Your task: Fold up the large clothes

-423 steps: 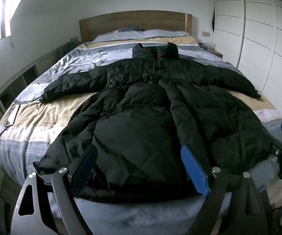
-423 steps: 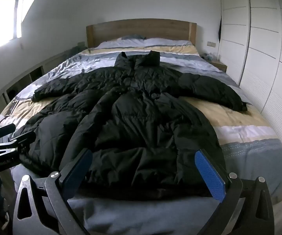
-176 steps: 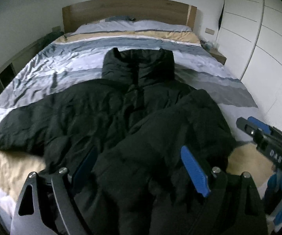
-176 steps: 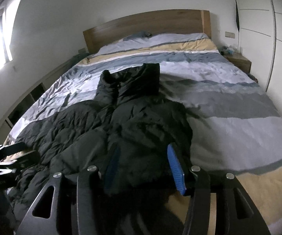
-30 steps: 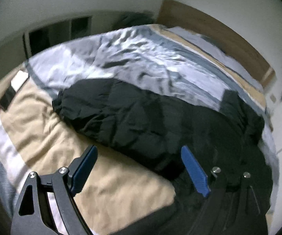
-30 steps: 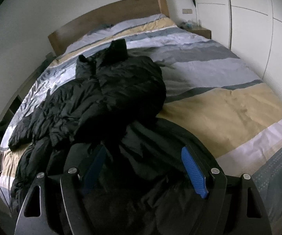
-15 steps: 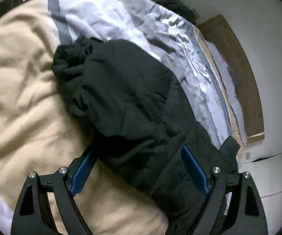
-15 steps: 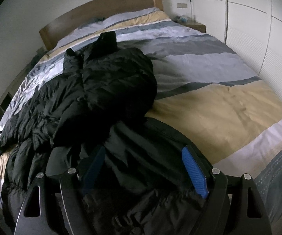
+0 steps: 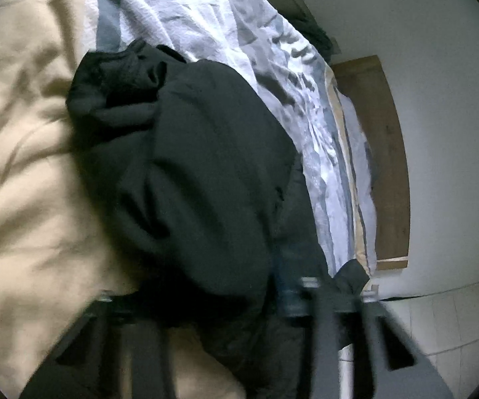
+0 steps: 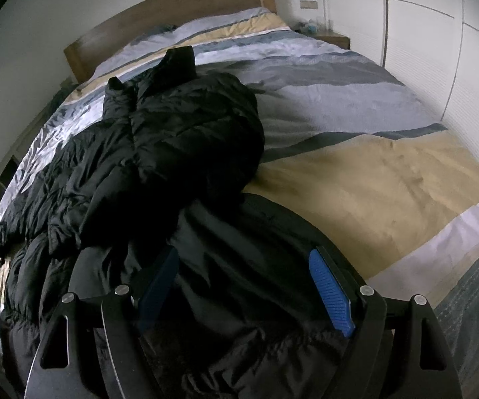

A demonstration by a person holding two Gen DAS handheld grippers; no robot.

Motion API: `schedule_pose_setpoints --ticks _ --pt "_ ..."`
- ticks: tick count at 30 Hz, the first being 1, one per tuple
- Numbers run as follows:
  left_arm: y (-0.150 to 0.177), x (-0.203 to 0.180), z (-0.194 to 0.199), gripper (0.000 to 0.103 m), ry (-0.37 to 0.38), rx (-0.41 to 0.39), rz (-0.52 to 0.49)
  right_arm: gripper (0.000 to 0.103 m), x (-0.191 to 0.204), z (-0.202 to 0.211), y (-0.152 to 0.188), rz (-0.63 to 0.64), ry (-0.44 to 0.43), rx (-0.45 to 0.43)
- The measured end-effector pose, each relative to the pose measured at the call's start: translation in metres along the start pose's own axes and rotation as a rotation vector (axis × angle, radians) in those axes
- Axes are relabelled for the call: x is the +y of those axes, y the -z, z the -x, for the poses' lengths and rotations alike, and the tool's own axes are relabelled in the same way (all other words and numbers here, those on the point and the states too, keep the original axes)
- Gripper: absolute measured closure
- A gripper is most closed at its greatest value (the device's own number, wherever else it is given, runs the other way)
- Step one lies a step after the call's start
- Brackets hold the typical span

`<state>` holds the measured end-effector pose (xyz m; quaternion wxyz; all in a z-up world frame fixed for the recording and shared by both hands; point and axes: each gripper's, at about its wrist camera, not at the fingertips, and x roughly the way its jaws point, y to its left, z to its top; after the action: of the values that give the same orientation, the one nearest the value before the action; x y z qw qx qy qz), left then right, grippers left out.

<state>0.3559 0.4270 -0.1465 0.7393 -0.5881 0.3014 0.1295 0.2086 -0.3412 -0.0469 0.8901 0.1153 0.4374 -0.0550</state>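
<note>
— So where is your coat (image 10: 173, 153) lying?

— Your black puffer coat is spread on the striped bed (image 10: 372, 173), more toward the far side from your right camera. Its collar points at the wooden headboard (image 10: 173, 10), one side is folded in over the body, and the hem bunches up right under your right gripper (image 10: 246, 286). In your left view the sleeve (image 9: 186, 179) runs across the beige band of the cover, its cuff crumpled at the upper left end.

— What is your left gripper (image 9: 206, 299) doing?

— Its jaws have just been closing, and the sleeve's thick fabric sits between them. That view is blurred and the fingers are mostly buried in cloth, so you cannot tell whether the pads already press on it.

— And your right one?

— Your right gripper's blue pads (image 10: 332, 299) stand wide apart over the hem. Fabric bulges up between them, yet the right pad shows clear of it, so nothing is pinched.

— Anything else?

— White wardrobe doors (image 10: 439, 50) line the right wall, and a nightstand (image 10: 332, 38) sits beside the headboard.
</note>
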Motion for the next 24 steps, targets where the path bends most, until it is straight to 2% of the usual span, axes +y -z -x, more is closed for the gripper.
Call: schedule_pose_setpoints --ticks 2,5,10,16,20,24 --pt "0.002 -0.003 0.002 0.088 0.001 -0.013 -0.016 0.023 0.0 0.001 0.0 -0.001 -0.002 0.0" --pt "0.006 -0.011 0.007 0.092 0.001 -0.024 -0.048 0.023 -0.002 0.004 0.001 -0.005 -0.003 -0.004" --pt "0.011 -0.029 0.017 0.093 0.012 -0.029 -0.1 0.023 -0.002 0.016 0.001 -0.011 -0.01 -0.026" --pt "0.022 -0.067 0.042 0.093 0.07 -0.031 -0.178 0.023 -0.001 0.033 0.002 -0.013 -0.032 -0.052" --pt "0.046 -0.103 0.06 0.093 0.097 -0.023 -0.271 0.023 -0.003 0.048 0.004 -0.017 -0.052 -0.075" --pt "0.083 -0.141 0.073 0.093 0.121 0.002 -0.385 0.023 -0.004 0.062 0.005 -0.021 -0.071 -0.1"
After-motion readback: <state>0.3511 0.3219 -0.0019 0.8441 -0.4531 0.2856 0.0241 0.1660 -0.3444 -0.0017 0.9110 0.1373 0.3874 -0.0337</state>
